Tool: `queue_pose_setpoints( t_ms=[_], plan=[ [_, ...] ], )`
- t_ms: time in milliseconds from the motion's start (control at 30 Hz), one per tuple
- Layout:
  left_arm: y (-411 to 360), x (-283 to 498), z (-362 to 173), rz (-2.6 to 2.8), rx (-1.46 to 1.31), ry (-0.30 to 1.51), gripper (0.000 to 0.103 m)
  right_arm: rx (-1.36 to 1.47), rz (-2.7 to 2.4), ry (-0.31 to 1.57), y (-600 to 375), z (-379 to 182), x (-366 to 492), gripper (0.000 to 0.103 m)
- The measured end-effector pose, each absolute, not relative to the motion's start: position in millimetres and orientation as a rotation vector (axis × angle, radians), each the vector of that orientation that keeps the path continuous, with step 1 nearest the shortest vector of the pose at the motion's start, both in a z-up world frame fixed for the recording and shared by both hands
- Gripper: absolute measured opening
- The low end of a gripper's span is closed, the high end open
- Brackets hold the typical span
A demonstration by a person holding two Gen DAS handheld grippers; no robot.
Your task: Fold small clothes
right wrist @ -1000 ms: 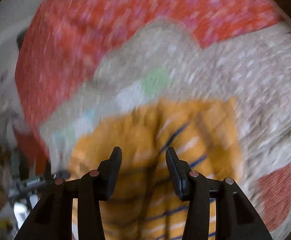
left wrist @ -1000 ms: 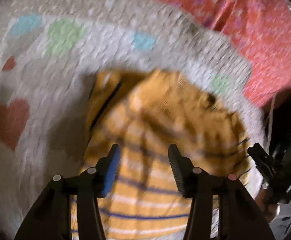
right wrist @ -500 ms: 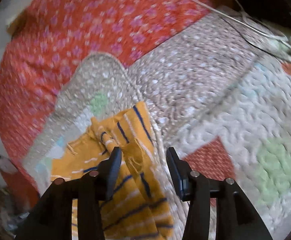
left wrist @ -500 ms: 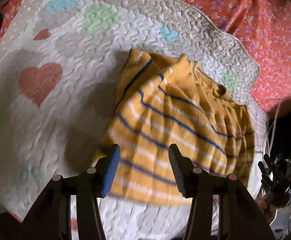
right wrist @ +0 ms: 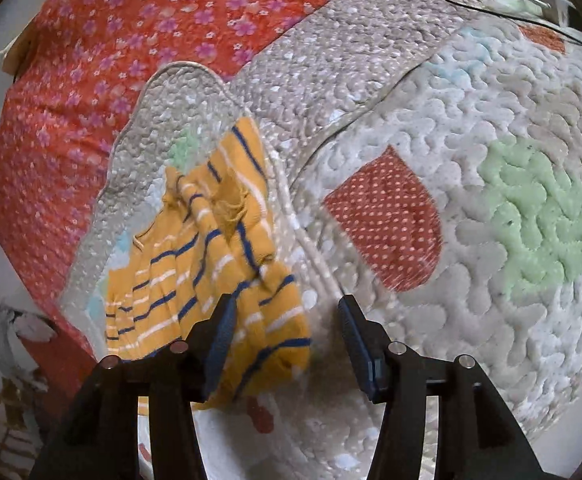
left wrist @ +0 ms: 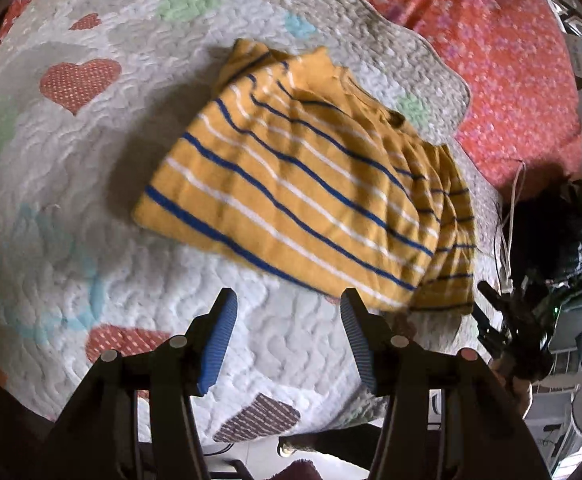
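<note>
A small yellow shirt with blue and white stripes (left wrist: 303, 184) lies folded on a white quilt (left wrist: 91, 184) with hearts and coloured patches. In the left wrist view my left gripper (left wrist: 287, 336) is open and empty, above the quilt just short of the shirt's near edge. The right gripper (left wrist: 503, 332) shows at the right of that view, beside the shirt's right end. In the right wrist view my right gripper (right wrist: 285, 340) is open and empty; the shirt (right wrist: 219, 264) lies by its left finger, and the quilt (right wrist: 491, 280) fills the right.
An orange-red flowered bedsheet (left wrist: 503, 60) lies beyond the quilt; it also shows in the right wrist view (right wrist: 103, 48). White cables (left wrist: 511, 208) hang at the quilt's right edge. Dark clutter (left wrist: 559, 224) and floor lie beyond the bed's edge.
Both grippers have drawn back from the shirt, and it lies free on the quilt. The right gripper has swung right, so the shirt now sits at its left.
</note>
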State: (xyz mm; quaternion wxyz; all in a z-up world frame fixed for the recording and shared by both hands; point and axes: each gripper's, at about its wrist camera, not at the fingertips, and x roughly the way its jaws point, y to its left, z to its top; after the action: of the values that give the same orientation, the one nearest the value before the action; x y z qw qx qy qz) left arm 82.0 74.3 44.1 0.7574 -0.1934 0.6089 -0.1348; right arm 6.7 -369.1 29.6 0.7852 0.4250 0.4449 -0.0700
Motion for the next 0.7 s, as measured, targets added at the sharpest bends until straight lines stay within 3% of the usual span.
queue_pose_setpoints(
  t_ms=[200,367,700],
  plan=[
    [63.8,74.6,49.1,-0.317,-0.384,1.298,0.053,1.026,-0.119,0.902,-352.0,36.7,-16.3,0.057],
    [58.7,76.5,42.1,-0.328,-0.396,1.306,0.053,0.942,-0.146,1.020,-330.8,14.0,-7.1,0.059],
    [71.2,78.1,38.4,-0.325,-0.433,1.299,0.053,0.884,-0.239,0.941,-328.7,11.2,19.2,0.062]
  ],
)
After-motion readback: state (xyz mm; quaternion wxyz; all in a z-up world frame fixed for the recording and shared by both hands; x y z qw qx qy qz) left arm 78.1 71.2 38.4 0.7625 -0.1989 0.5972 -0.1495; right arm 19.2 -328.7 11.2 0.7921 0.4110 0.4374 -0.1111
